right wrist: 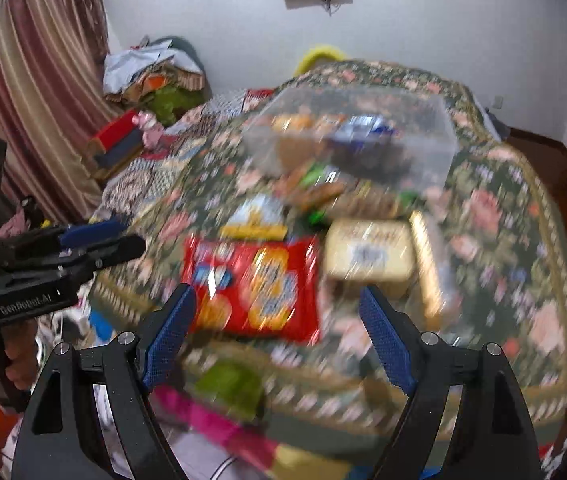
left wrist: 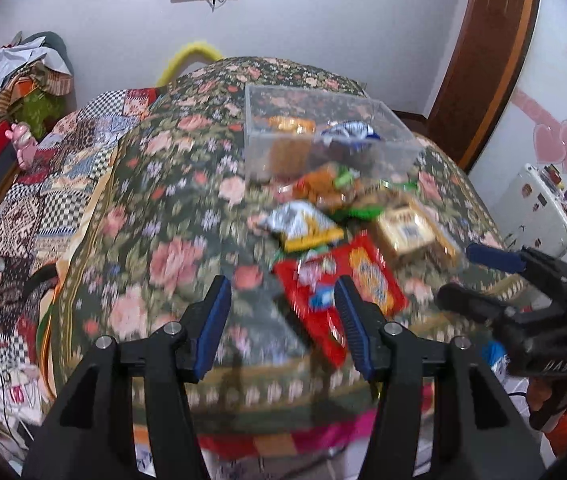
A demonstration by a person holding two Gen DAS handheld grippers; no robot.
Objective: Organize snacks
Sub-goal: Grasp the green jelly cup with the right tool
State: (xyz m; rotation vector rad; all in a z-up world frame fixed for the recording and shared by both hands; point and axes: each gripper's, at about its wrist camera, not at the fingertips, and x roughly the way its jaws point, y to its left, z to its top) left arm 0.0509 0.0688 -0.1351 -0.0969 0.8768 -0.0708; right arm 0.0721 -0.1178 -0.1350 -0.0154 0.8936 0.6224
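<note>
A clear plastic box (left wrist: pixel 323 132) stands on the floral bed cover (left wrist: pixel 171 208) with a few snack packs inside; it also shows in the right wrist view (right wrist: pixel 363 136). In front of it lies a loose pile of snacks: a red biscuit pack (left wrist: pixel 335 280) (right wrist: pixel 255 280), a silver-yellow pack (left wrist: pixel 303 226) (right wrist: pixel 257 218), a beige-gold pack (left wrist: pixel 407 232) (right wrist: pixel 367 252) and orange-green packs (left wrist: pixel 327 188). My left gripper (left wrist: pixel 283 292) is open and empty, above the bed's near edge beside the red pack. My right gripper (right wrist: pixel 279 300) is open and empty, above the red pack. Both views are blurred.
A patchwork quilt (left wrist: pixel 55 184) and piled clothes (left wrist: pixel 19 76) lie to the left. A wooden door frame (left wrist: pixel 483 60) and a small white fridge (left wrist: pixel 539 208) stand to the right. A curtain (right wrist: pixel 31 80) hangs at the left. The bed's front edge (right wrist: pixel 323 392) is below the grippers.
</note>
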